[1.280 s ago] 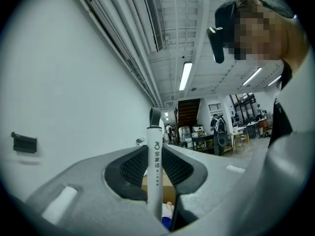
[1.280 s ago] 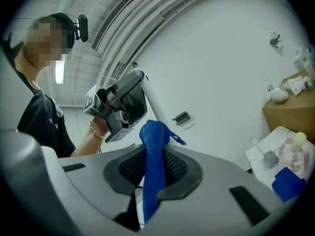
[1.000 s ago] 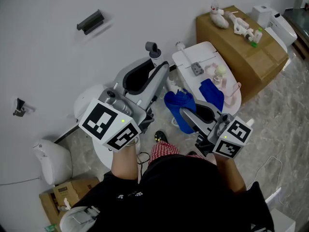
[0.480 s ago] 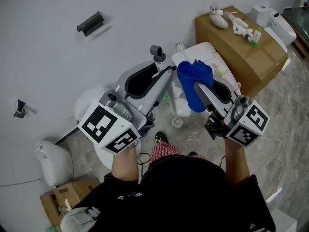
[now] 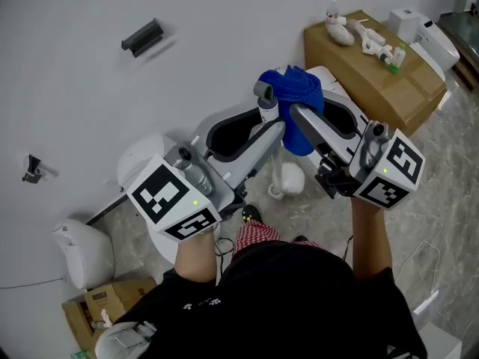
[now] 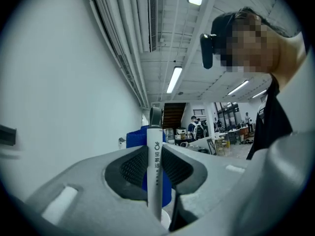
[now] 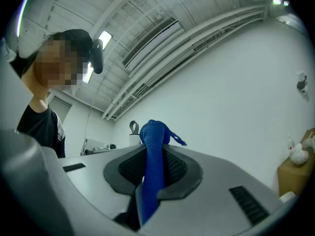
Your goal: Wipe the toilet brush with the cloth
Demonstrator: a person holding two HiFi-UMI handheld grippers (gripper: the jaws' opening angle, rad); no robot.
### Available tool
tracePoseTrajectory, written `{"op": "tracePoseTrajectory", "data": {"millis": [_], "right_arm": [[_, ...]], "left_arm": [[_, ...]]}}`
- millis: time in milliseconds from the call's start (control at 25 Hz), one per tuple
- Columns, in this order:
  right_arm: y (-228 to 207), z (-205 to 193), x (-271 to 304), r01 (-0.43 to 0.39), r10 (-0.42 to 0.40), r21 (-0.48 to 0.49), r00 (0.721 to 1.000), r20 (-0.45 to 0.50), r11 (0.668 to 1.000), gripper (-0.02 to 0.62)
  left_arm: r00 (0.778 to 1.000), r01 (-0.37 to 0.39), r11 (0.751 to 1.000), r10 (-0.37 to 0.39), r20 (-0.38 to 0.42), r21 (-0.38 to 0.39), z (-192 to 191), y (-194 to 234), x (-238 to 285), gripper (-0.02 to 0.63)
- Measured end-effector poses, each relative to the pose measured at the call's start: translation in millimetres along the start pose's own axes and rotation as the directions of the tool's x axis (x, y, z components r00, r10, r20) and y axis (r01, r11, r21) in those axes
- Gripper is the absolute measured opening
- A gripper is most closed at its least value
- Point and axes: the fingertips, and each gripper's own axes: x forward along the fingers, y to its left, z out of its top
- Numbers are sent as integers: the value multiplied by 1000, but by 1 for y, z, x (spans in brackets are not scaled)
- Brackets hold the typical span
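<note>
Left gripper (image 5: 274,130) clamps toilet brush (image 6: 154,157); right gripper (image 7: 150,167) clamps cloth (image 5: 296,88), seemingly against its handle.

Brown cardboard box (image 5: 400,92) against the wall (image 5: 82,103) — small white items (image 5: 374,42) on top, white toilet (image 5: 434,40) beside it.

Reads as an open-plan lab or workshop hall, not a home bathroom — exposed grey ceiling pipes (image 6: 112,41), long tube lights (image 6: 173,79), people at distant desks (image 6: 196,128); loose white ceramic toilet (image 5: 438,43) and brown cardboard box (image 5: 374,96) on grey marbled floor (image 5: 449,170).
</note>
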Motion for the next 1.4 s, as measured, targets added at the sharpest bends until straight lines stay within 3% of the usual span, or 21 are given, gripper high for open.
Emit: {"op": "tracePoseTrajectory", "data": {"millis": [440,1400], "right_arm": [[24,-9,10,-142,142,38,990,-17,989,64],[31,-16,10,-175,176,75,984,-12,982,63]], "left_arm": [[995,78,995,-74,69,-56,12,-6,-11,92],[996,54,998,-52,68,-29,13,-6,-16,92]]}}
